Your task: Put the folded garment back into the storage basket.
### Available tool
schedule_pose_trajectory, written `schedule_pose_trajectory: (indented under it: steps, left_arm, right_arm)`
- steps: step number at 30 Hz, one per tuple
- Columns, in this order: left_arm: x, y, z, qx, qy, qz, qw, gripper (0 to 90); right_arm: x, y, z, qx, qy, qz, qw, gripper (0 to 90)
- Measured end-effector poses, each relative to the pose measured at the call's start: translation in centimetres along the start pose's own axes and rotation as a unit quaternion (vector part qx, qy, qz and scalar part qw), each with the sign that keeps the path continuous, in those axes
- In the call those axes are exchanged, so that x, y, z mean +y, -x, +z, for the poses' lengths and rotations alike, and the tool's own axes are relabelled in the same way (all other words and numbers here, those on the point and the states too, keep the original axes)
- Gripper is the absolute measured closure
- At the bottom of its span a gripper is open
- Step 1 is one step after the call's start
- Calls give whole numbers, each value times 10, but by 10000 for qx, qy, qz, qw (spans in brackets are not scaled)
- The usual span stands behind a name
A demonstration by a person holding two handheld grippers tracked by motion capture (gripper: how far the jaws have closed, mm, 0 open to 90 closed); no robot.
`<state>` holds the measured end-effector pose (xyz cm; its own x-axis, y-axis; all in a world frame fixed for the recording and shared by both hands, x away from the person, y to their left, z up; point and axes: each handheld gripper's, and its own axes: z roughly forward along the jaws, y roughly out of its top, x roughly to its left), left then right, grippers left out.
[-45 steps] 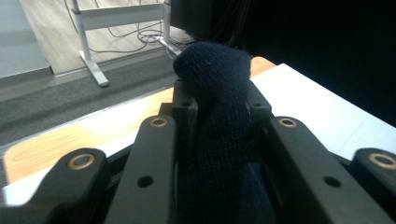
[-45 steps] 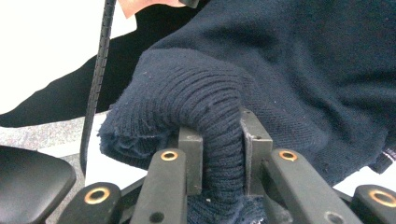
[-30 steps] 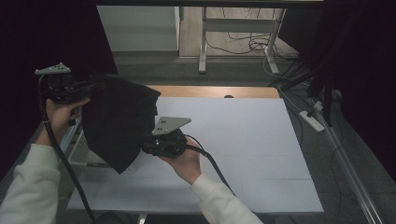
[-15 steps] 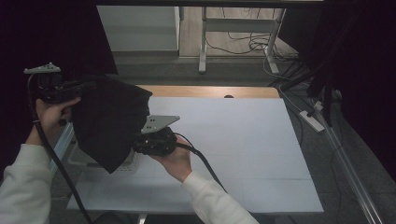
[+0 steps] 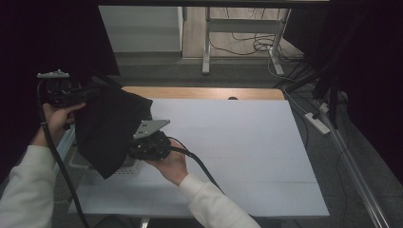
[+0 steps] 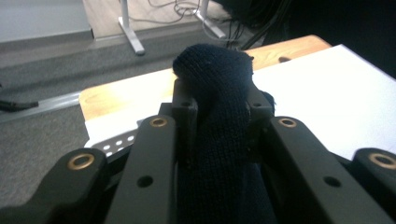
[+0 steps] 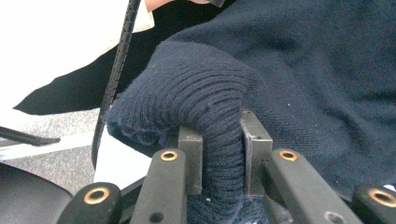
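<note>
two grippers, left (image 5: 88, 92) and right (image 5: 135, 152), each clamp jaws on one dark knit garment (image 5: 111, 128).

The high view is dim at both sides, where black surroundings swallow detail, while the white table (image 5: 237, 142) glares evenly from overhead light. In both gripper views the nearest black arms blur softly, and the dark knit cloth (image 7: 224, 93) keeps crisp ribbing. The table top behind is washed out.

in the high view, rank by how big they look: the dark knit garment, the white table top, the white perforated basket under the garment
1. white table top
2. dark knit garment
3. white perforated basket, mostly hidden by the garment, so its real size is unsure
</note>
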<state>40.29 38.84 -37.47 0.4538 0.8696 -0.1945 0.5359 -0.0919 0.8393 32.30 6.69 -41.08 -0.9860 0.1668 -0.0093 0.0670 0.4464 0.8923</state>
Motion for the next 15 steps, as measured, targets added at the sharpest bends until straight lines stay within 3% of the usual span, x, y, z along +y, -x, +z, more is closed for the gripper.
schedule_pose_trajectory:
  steps: [9, 15]
  left_arm:
    - [-11, -12, 23, 194, -337, -85, 9992, 722]
    - [-19, -19, 28, 254, -447, -145, 9986, 721]
  right_arm:
    - [-6, 7, 15, 115, -104, 158, 9998, 740]
    - [-7, 8, 20, 156, -155, 171, 9996, 739]
